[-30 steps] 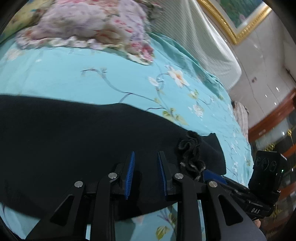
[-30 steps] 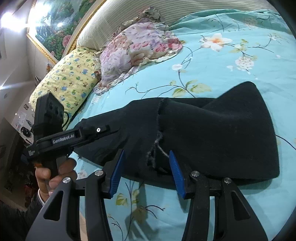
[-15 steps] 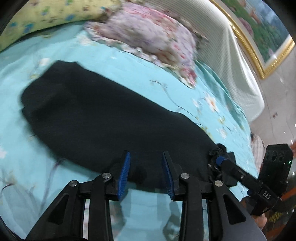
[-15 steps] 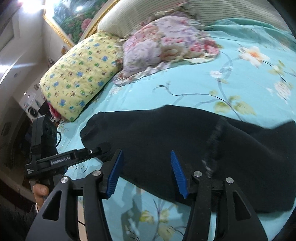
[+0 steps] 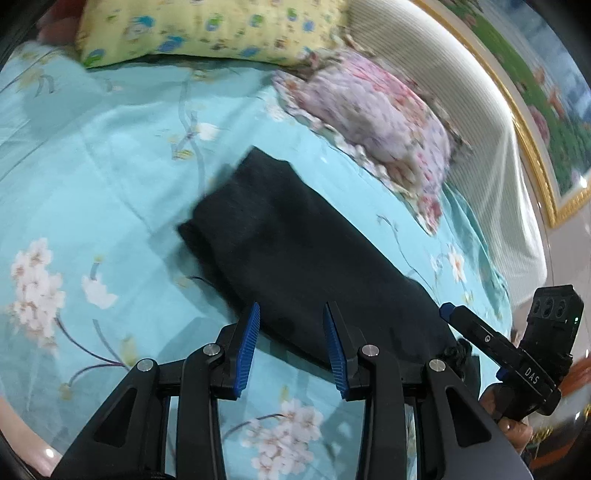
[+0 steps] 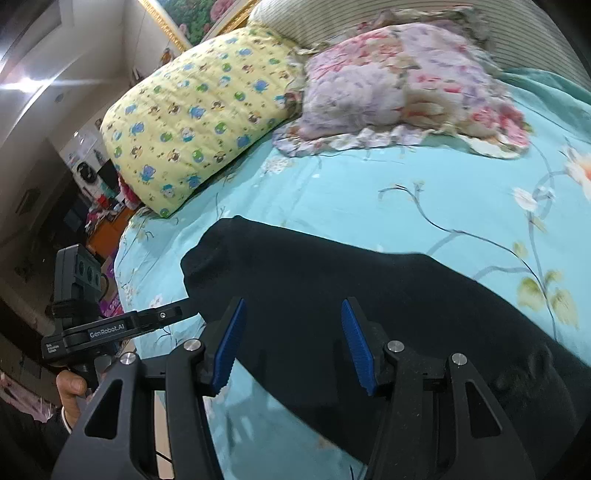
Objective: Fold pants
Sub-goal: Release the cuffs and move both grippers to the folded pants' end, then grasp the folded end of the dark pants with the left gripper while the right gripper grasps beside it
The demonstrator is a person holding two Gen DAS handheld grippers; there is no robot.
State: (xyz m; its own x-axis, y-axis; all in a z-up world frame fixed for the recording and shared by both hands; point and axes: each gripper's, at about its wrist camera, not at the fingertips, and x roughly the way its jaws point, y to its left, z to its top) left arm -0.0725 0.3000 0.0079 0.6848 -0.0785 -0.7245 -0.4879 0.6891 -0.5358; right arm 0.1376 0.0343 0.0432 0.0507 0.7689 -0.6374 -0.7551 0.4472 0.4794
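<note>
Lying as a long dark strip across the turquoise flowered bed point(image 5: 110, 155), the black pants point(image 5: 295, 251) run from a squared-off end near the yellow pillow point(image 5: 207, 29) down toward the near edge of the bed, where a bunched, frayed-looking bit of cloth sits at the right end. They look already doubled lengthwise, though the black cloth hides its own layers and I cannot tell how many there are.

The left hand-held gripper point(image 5: 291, 343) hangs just above the pants' near edge, jaws parted and holding nothing. If it closes from here it may pinch only the top layer, so the fold would drag open instead of carrying over. It may also catch the bed sheet beneath, since the cloth edge lies flat against it.

The right hand-held gripper point(image 6: 293, 343) is likewise released, poised over the middle of the pants with its blue pads wide apart and empty. Judged from both views, the two sit at different points along the strip; lifting unevenly would skew the fold and leave the ends mismatched. The soft bed gives under pressure, so pressing down to grip could wrinkle the cloth.

The pink floral pillow point(image 6: 399, 85) lies near the far edge, well clear of the pants.
</note>
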